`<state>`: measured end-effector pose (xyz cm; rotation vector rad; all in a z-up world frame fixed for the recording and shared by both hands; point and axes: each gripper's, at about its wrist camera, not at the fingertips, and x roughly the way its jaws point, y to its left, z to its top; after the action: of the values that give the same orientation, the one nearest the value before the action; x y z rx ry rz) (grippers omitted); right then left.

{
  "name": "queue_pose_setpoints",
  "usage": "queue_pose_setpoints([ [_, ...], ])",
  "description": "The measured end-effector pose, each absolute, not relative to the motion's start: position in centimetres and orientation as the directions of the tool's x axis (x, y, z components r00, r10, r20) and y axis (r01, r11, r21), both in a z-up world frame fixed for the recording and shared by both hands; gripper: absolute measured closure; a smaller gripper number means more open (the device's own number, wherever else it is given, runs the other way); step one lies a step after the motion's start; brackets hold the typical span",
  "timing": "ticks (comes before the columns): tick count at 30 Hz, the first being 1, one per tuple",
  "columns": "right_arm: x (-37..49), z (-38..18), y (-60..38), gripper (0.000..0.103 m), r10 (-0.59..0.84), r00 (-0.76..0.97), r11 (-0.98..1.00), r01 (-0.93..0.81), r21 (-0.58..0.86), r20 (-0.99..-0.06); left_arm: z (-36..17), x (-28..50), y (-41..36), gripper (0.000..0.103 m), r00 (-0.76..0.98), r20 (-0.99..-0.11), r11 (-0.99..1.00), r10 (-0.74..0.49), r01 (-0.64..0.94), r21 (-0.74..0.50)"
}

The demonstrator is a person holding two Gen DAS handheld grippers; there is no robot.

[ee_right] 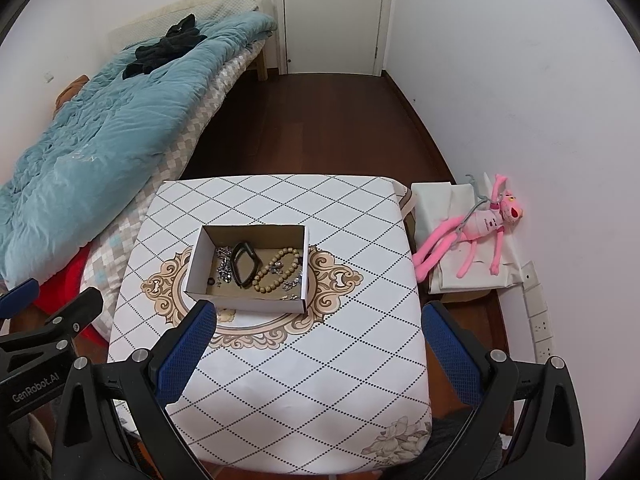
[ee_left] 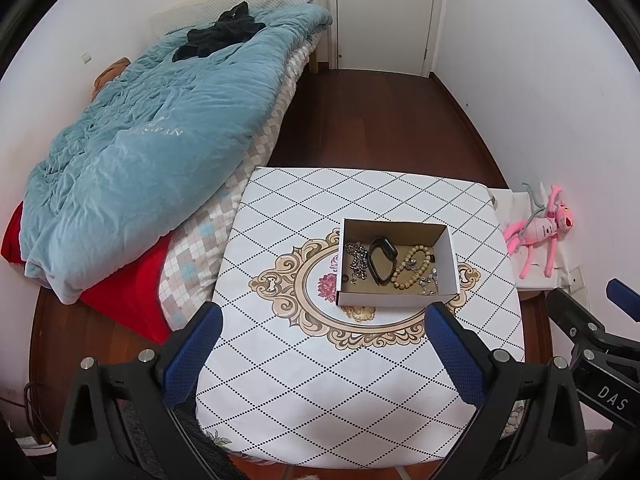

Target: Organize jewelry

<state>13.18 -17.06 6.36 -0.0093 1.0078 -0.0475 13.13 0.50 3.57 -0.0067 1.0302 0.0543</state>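
On the table, box: your open cardboard box (ee_left: 397, 264) (ee_right: 248, 270) is sitting near the middle of the patterned top, partly over the gold oval ornament.
Box contents: a wooden bead bracelet (ee_left: 412, 267) (ee_right: 276, 270) is lying toward the right side, a black band (ee_left: 382, 258) (ee_right: 242, 264) is resting just beside it near the centre, and silver chain jewelry (ee_left: 357, 259) (ee_right: 224, 266) is bunching at the left; smaller silver pieces are lying near the beads, too small to sort out.
Table: the table (ee_left: 288, 400) (ee_right: 280, 392) is wearing a white cloth with a dotted diamond grid.
Left gripper: your left gripper (ee_left: 320, 354) is hovering over the near edge of the table, fingers spread wide and gripping nothing, well short of the box.
Right gripper: your right gripper (ee_right: 316, 354) is hanging over the near part of the table, fingers also spread wide and empty, the left fingertip just beside the box's near wall in its view.
Bed: a bed with a teal duvet (ee_left: 152, 132) (ee_right: 120, 108) is lying to the left, dark clothing (ee_left: 224, 32) (ee_right: 168, 46) piled on it.
Right side: a pink plush toy (ee_left: 540, 232) (ee_right: 472, 232) is lying on a white surface by the wall.
Far end: a white door (ee_left: 384, 12) (ee_right: 332, 12) is standing shut.
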Motion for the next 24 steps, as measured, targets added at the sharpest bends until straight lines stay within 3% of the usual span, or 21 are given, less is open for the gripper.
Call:
queue_pose_setpoints([
  [24,13.44,6.18,-17.01,0.000,-0.033,0.518,0.999,0.019,-0.027,-0.855,3.90,12.93,0.28,0.000,0.517,-0.855,0.999,0.040,-0.041,0.022],
])
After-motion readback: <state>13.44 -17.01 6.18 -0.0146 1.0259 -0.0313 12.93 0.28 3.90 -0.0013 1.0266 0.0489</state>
